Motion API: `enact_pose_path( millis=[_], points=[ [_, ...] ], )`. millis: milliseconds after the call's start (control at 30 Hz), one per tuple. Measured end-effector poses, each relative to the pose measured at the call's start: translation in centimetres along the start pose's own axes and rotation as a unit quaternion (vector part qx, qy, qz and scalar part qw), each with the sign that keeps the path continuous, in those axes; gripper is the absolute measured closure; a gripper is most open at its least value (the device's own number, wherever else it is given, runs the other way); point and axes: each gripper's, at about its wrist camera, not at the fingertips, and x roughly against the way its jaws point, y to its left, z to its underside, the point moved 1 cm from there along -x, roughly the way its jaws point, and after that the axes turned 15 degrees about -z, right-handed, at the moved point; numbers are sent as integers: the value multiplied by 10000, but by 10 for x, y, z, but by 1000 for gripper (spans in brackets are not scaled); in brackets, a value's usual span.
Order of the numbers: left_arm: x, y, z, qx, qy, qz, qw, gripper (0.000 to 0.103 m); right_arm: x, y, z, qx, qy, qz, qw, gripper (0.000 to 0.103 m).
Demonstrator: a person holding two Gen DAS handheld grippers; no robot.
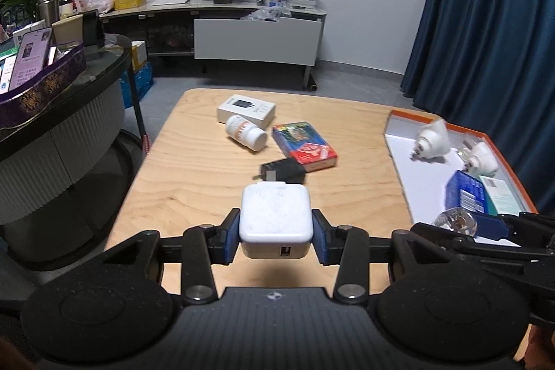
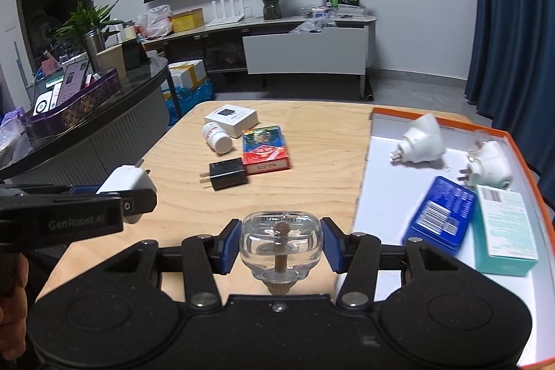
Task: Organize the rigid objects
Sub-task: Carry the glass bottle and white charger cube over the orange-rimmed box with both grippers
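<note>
**Both grippers loaded above a wooden table**

A pale wooden table [image 1: 194, 182] stands in a room with a wall screen and blue curtain [image 1: 485, 23]. The left gripper [image 1: 275, 231] pinches a white charger [image 1: 275, 214]; the right gripper [image 2: 281, 243] clamps a clear glass bottle [image 2: 281, 241]. An orange-rimmed tray [image 2: 381, 196] lies at the right edge; bare wood lies between it and the black plug [image 2: 227, 174]

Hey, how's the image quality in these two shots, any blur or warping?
Left wrist view: fisheye bends the table edges; the white charger is sharp, the orange-rimmed tray items smear. Right wrist view: the blue box is motion-blurred, the clear bottle crisp; dim room, dark corners.
</note>
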Motion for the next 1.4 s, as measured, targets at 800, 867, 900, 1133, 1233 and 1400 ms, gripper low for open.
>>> enact_pose_path(
  millis=[800, 867, 900, 1133, 1233, 1400],
  points=[
    [29, -73, 15, -488, -119, 795, 9956, 61, 56, -49, 19, -379, -253, 665, 9967, 43],
    [31, -80, 16, -557, -129, 869, 9946, 61, 61, -55, 21, -431, -278, 738, 9959, 43],
    [31, -84, 16, -591, -138, 900, 9941, 61, 63, -58, 21, -454, -291, 776, 9955, 43],
    [34, -106, 16, -750, -170, 1122, 9907, 61, 78, -78, 26, -622, -352, 1044, 9920, 43],
    [35, -115, 16, -801, -177, 1208, 9893, 61, 83, -87, 29, -700, -386, 1140, 9903, 43],
    [35, -128, 14, -871, -186, 1300, 9875, 61, 91, -99, 32, -808, -425, 1270, 9877, 43]
  ],
)
